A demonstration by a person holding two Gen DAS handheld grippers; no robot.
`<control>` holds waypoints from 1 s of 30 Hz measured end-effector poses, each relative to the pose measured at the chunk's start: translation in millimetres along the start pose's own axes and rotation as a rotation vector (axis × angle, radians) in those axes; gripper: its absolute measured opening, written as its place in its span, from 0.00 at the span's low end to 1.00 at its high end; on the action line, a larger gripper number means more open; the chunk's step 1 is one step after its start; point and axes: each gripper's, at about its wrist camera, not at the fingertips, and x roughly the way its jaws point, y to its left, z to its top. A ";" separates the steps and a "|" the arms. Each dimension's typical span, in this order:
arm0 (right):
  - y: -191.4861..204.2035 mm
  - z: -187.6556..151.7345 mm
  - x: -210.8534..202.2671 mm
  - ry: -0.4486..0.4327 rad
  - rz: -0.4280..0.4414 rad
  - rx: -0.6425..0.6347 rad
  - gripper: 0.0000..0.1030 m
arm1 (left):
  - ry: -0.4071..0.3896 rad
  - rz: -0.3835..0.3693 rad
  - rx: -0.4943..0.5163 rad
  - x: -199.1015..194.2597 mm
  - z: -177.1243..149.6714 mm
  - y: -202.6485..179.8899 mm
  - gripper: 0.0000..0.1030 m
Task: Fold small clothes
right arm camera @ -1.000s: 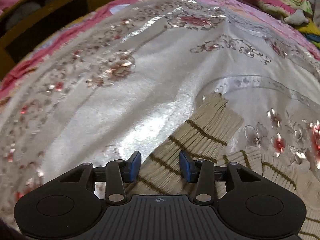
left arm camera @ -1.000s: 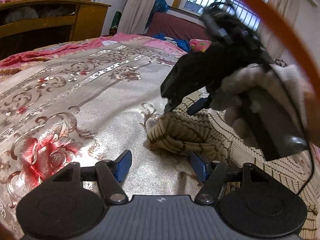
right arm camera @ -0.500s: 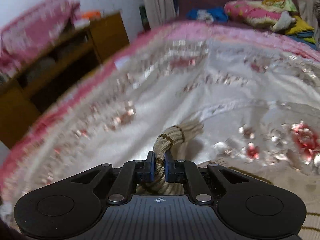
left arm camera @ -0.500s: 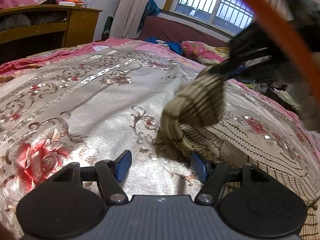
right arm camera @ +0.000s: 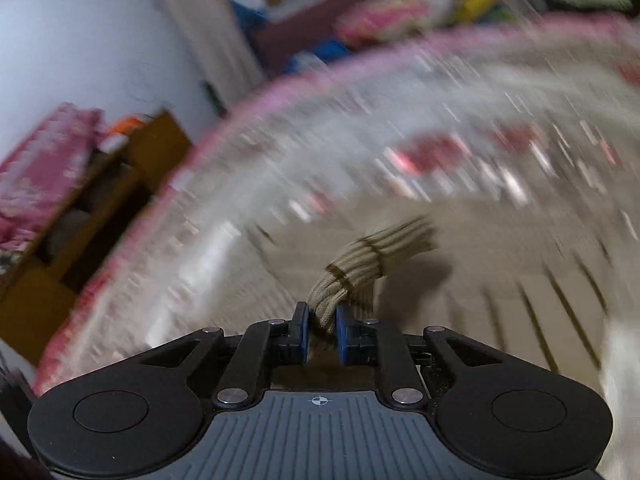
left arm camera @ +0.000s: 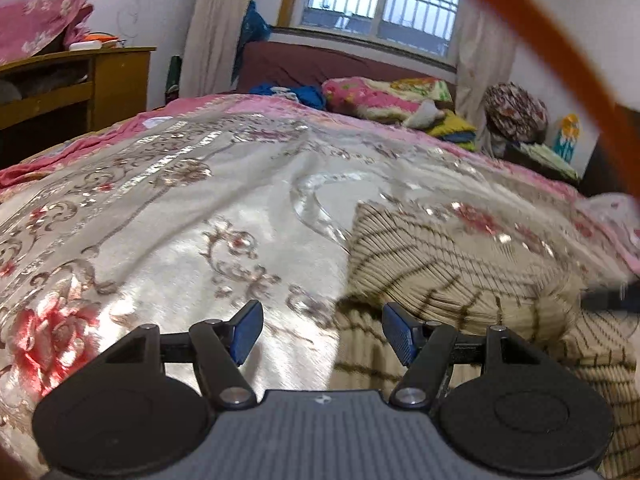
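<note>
- Right gripper (right arm camera: 321,330) pinches a bunched strip of the beige striped knit garment (right arm camera: 372,256) between its blue pads, though its jaws are easing apart; the ribbed end sticks out past the fingertips and hangs above the rest of the cloth.
- Left gripper (left arm camera: 322,330) is spread wide with nothing between its pads, poised over the near left edge of the garment (left arm camera: 452,276).
- That garment lies on the shiny floral bedspread (left arm camera: 168,216), toward the right and near side of the bed.
- Right view is heavily motion-blurred; a wooden cabinet (right arm camera: 100,208) shows at the left.
</note>
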 end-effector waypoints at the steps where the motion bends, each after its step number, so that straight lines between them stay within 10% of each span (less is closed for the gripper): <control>1: -13.3 -8.9 -0.2 0.026 -0.009 0.039 0.16 | 0.003 0.001 0.013 -0.4 -1.2 -3.6 0.68; 10: -44.0 13.0 -9.4 -0.014 0.000 0.195 0.43 | 0.009 0.013 0.072 0.5 -7.8 -18.0 0.68; 18: -70.6 9.5 27.6 0.068 -0.009 0.404 0.46 | 0.003 -0.001 0.082 0.2 -6.9 -18.3 0.68; 27: -74.0 30.2 29.7 0.041 -0.026 0.431 0.32 | 0.001 -0.012 0.068 -1.5 -6.1 -17.5 0.68; 30: -71.7 31.2 31.6 0.055 -0.025 0.405 0.09 | 0.004 -0.012 0.071 -0.7 -6.8 -19.1 0.68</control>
